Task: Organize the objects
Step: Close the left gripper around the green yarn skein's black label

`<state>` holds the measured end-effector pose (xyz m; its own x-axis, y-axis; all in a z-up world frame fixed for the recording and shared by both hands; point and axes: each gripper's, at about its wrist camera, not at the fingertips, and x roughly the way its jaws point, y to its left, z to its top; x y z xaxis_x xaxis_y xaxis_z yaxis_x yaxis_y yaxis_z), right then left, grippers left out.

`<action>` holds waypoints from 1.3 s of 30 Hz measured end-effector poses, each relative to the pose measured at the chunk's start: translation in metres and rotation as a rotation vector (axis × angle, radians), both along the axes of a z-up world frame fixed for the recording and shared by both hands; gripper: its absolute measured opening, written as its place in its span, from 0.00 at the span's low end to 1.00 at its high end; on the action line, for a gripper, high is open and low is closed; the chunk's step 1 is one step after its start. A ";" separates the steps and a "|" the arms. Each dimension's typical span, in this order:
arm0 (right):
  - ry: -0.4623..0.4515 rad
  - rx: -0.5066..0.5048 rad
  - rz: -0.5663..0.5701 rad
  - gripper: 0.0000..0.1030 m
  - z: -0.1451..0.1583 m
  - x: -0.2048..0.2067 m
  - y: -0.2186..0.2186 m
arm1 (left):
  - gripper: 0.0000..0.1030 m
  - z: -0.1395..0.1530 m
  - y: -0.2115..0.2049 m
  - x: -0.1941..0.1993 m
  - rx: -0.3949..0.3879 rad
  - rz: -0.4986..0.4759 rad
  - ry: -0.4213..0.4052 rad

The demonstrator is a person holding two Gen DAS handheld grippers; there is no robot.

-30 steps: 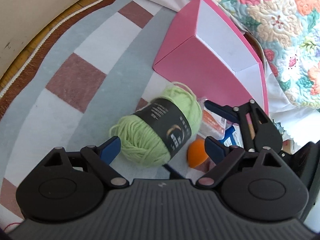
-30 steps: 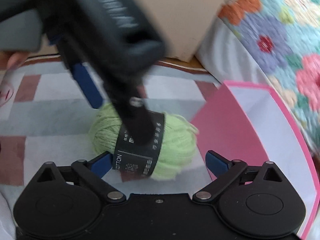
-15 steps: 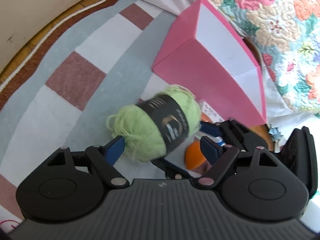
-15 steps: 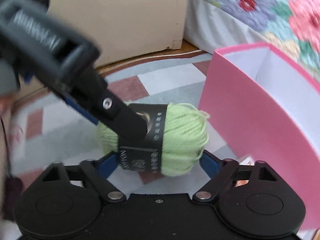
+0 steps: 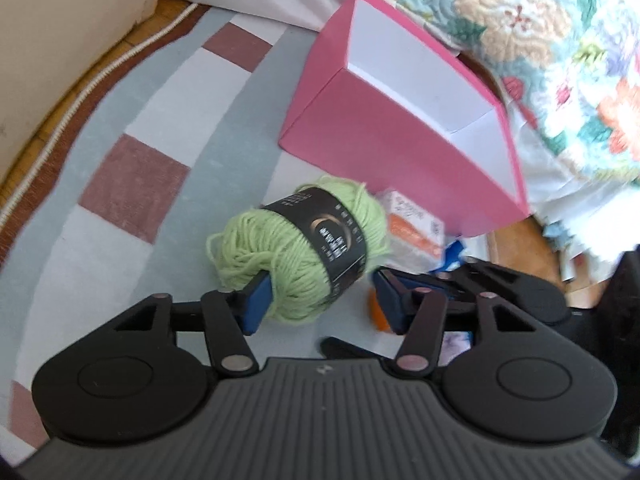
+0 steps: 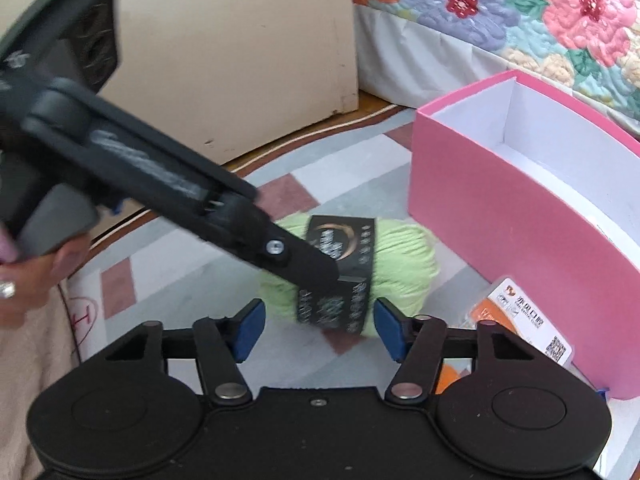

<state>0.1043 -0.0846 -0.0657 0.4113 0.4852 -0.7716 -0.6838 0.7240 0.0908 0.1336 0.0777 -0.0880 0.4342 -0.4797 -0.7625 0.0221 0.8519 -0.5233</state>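
Yarn ball (image 5: 300, 256) sat between your left gripper (image 5: 320, 300) jaws, which were just closing; only one pad touched. Your right gripper (image 6: 320, 328) jaws, also closing, stayed apart beside it.

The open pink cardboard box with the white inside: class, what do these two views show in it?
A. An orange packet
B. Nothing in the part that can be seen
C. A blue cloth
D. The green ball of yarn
B: the open pink cardboard box shows only bare white walls and floor in the part in view, while the green ball of yarn with the black paper band is outside it, over the checked rug.
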 end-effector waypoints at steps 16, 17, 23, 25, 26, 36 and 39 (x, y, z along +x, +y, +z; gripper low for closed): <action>-0.083 -0.094 0.064 0.86 -0.026 0.046 0.010 | 0.52 -0.002 0.002 0.003 0.093 0.025 -0.059; -0.063 -0.081 0.061 0.86 -0.029 0.050 0.011 | 0.53 -0.002 0.001 0.003 0.096 0.024 -0.060; -0.022 -0.008 0.021 0.89 -0.032 0.063 0.017 | 0.51 -0.004 0.004 0.009 0.149 0.051 -0.057; -0.036 -0.003 0.025 0.90 -0.030 0.065 0.020 | 0.51 -0.003 0.010 0.010 0.121 0.062 -0.050; -0.043 -0.006 0.031 0.90 -0.029 0.065 0.022 | 0.53 -0.002 0.014 0.011 0.102 0.071 -0.044; -0.089 -0.014 0.072 0.87 -0.023 0.068 0.036 | 0.56 -0.011 0.032 0.037 0.037 0.093 -0.060; -0.068 0.011 0.045 0.81 -0.024 0.071 0.036 | 0.56 -0.011 0.025 0.038 0.043 0.077 -0.078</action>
